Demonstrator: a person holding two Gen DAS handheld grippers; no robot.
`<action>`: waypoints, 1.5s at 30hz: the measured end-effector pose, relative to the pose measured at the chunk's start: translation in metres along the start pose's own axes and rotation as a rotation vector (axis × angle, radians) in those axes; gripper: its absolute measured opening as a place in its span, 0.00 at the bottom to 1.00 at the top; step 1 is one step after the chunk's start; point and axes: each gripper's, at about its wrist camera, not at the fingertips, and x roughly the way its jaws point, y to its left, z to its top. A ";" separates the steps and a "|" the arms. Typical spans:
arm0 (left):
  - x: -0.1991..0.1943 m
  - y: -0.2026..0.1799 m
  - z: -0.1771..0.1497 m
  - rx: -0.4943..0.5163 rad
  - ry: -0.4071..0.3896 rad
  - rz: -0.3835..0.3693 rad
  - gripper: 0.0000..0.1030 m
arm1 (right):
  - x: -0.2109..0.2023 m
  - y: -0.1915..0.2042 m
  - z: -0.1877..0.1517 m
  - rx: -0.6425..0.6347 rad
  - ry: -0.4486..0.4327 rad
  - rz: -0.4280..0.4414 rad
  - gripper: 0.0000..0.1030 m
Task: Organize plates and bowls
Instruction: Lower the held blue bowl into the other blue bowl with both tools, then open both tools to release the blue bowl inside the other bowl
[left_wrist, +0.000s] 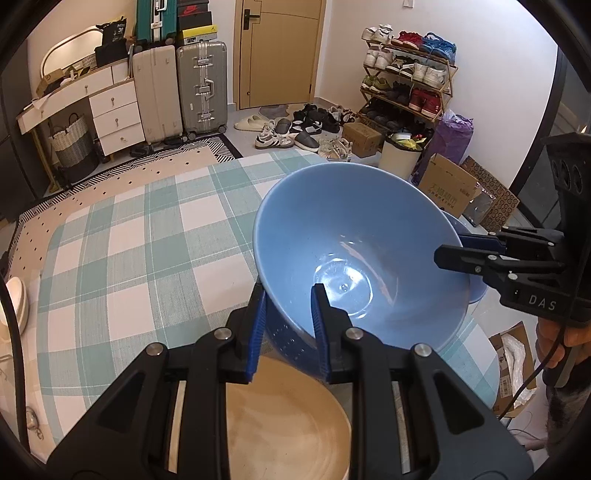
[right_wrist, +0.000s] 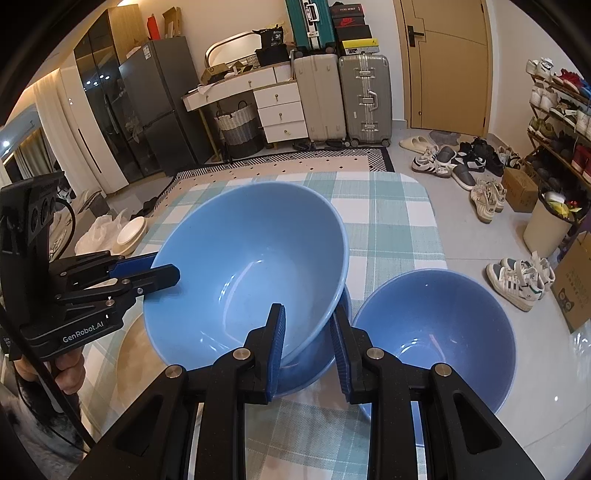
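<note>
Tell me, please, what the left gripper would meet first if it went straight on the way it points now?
The left gripper is already shut on the rim of the big blue bowl, so it would press on into that bowl's wall. Beyond that probably lies the checked tablecloth, though depth is unclear.

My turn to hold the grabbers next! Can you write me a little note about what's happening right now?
Left gripper: shut on the near rim of the big blue bowl.
Right gripper: shut on that bowl's opposite rim.
The bowl hangs tilted above the checked tablecloth.
A smaller blue bowl sits to the right; a tan plate lies below the left gripper.
Left to do: set the big bowl down and stack the rest.
</note>
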 end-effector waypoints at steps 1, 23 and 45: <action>0.001 0.000 -0.001 -0.002 0.002 0.000 0.20 | 0.002 0.000 -0.001 -0.001 0.003 -0.001 0.25; 0.041 0.010 -0.018 0.005 0.042 0.033 0.20 | 0.030 0.010 -0.013 -0.021 0.037 -0.048 0.25; 0.073 0.009 -0.031 0.048 0.067 0.088 0.20 | 0.051 0.007 -0.026 -0.038 0.065 -0.082 0.26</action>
